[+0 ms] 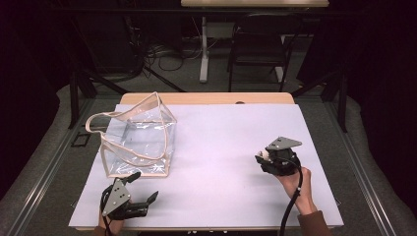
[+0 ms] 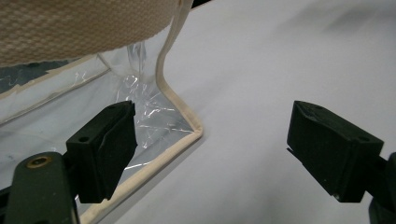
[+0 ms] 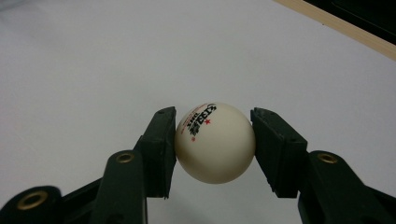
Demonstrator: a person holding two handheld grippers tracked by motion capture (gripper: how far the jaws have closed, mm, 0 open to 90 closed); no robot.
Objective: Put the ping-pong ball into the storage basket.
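At far left, a clear tote bag (image 1: 140,140) with beige trim stands on the white sheet (image 1: 221,147); your left gripper (image 1: 142,189) sits just beside its near corner, jaws wide apart — nothing between them. At right, your right gripper (image 1: 259,156) is clamped on a white ping-pong ball (image 3: 215,142), well apart from the bag.

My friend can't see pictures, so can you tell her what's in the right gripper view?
A cream-white table tennis ball with red and black print is squeezed between the two black jaws of the right gripper. Behind it lies a plain white table cover, with a strip of the wooden table edge at the top right corner.
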